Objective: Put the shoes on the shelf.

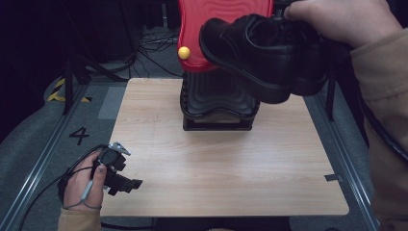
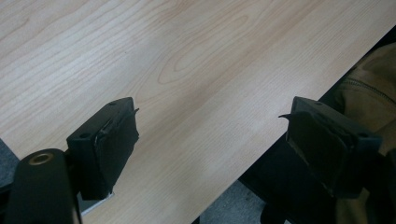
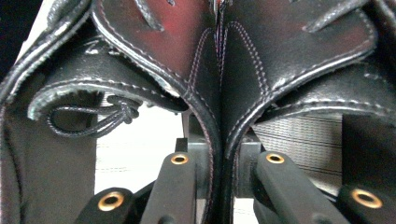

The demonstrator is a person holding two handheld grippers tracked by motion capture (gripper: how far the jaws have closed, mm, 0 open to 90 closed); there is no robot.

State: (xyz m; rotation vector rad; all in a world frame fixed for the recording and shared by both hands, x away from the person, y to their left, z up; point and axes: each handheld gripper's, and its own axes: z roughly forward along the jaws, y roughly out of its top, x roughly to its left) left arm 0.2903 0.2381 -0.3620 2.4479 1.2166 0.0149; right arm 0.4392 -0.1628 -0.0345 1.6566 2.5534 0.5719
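A pair of black leather lace-up shoes hangs in the air above the far side of the wooden table, toes pointing left. My right gripper is shut on the two inner side walls of the shoes, which are pressed together between its jaws. In the high view the person's right hand covers that gripper. My left gripper rests at the table's front left edge, held by the left hand. In the left gripper view its jaws stand wide apart with only bare table between them.
A black ribbed box stands at the middle back of the table, with a red lid raised behind it and a yellow knob on the lid. The shoes hang just in front of it. Cables lie on the floor beyond.
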